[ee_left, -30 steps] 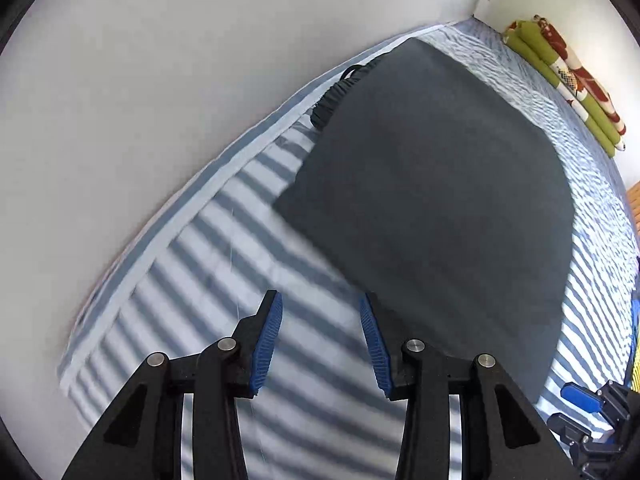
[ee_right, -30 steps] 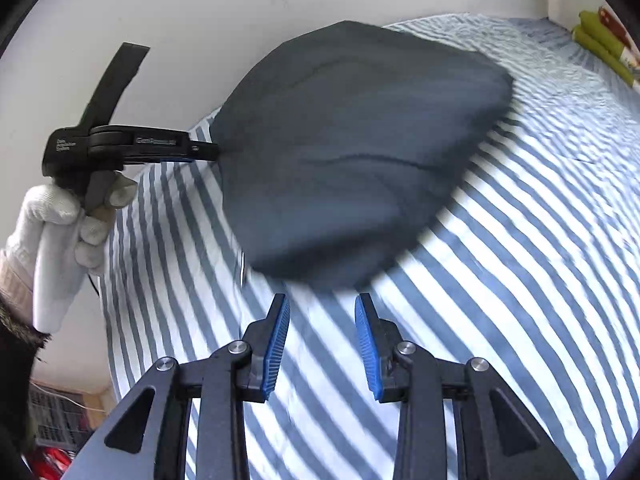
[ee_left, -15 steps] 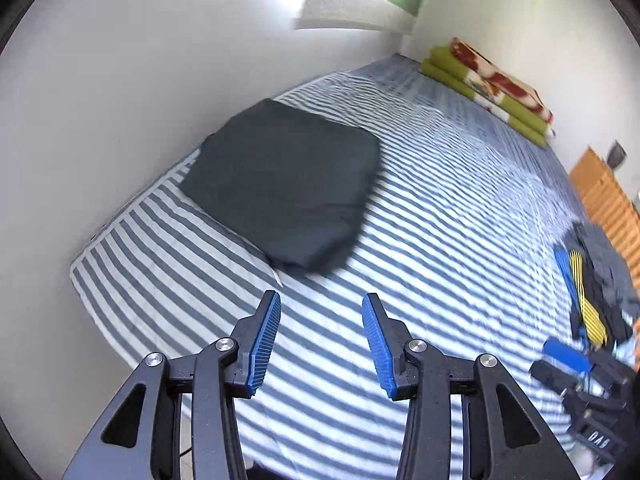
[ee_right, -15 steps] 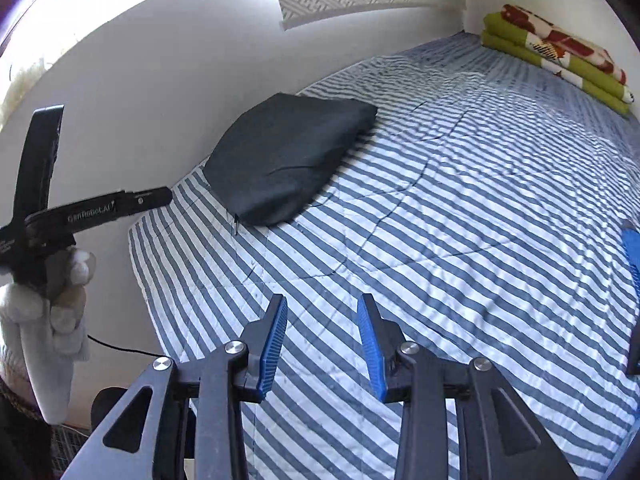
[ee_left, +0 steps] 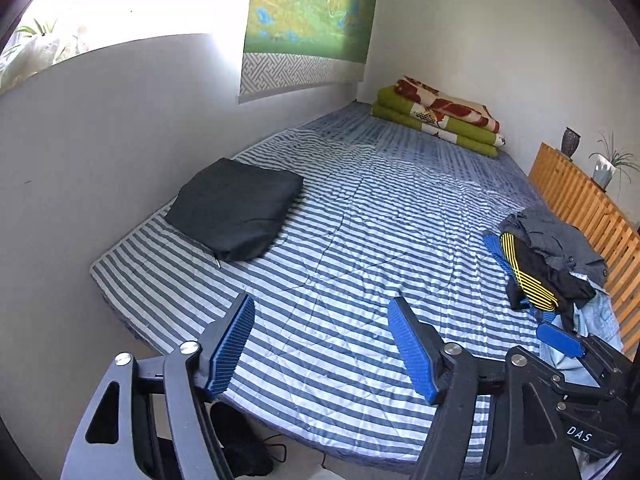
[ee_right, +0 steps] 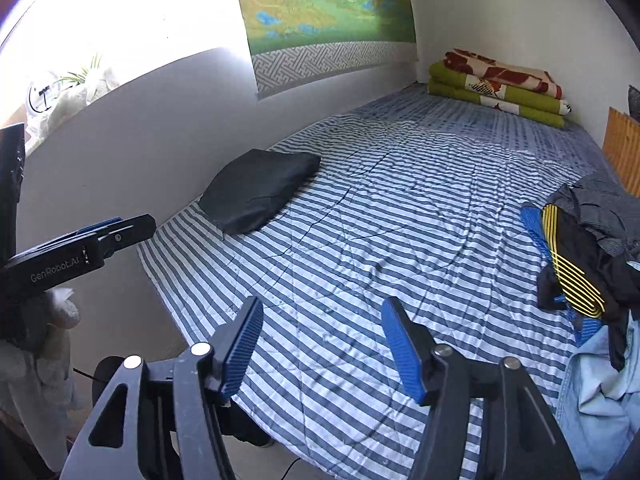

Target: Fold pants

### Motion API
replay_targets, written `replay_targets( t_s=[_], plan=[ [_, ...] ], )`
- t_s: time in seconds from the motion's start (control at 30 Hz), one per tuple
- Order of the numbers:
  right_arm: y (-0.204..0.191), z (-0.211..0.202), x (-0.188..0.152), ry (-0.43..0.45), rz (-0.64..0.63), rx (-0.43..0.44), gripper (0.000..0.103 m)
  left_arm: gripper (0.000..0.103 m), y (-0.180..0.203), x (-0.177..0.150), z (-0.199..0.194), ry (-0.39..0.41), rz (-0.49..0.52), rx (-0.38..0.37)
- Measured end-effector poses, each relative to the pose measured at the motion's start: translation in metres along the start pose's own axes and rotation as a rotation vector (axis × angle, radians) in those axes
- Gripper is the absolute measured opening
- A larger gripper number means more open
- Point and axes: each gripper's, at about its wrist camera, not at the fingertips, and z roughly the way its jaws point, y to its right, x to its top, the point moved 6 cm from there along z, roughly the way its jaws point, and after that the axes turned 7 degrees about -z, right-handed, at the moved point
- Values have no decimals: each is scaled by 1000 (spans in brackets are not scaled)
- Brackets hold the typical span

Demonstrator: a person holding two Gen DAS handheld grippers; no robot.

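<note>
Folded dark grey pants lie flat on the striped bed by the left wall; the right wrist view shows them too, pants. My left gripper hovers open over the bed's near edge, well back from them, nothing between its blue pads. My right gripper is open too, held above the near edge. The right gripper juts in at the lower right of the left wrist view. The left gripper shows at the left of the right wrist view, held by a white-gloved hand.
A heap of unfolded clothes, dark with yellow stripes, grey and light blue, lies at the bed's right side, clothes. Folded green blankets sit at the far corner. A slatted wooden headboard runs along the right. Walls bound left and back.
Both grippers have pulled back and up from the folded pants, which now lie far off near the wall. Their jaws have opened wider. The clothes heap has come into view.
</note>
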Motion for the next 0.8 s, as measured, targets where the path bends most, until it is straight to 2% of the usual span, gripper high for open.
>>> replay_targets(
  t_s=[0.07, 0.13, 0.23, 0.33, 0.5, 0.8],
  plan=[
    [4, -15, -9, 20, 5, -40, 66, 84, 10, -8, -14, 10, 2, 2],
    [8, -25, -16, 31, 15, -71, 72, 85, 18, -16, -21, 11, 32, 10],
    [10, -31, -23, 36, 20, -96, 77, 85, 25, -28, -22, -14, 56, -15],
    [8, -28, -25, 26, 16, -136, 78, 85, 21, -34, -18, -20, 45, -24],
    [-1, -26, -28, 21, 5, -141, 78, 87, 18, -42, -3, -49, 55, -25],
    [3, -21, -29, 16, 5, -149, 78, 89, 0, -46, 7, -58, 26, 30]
  ],
)
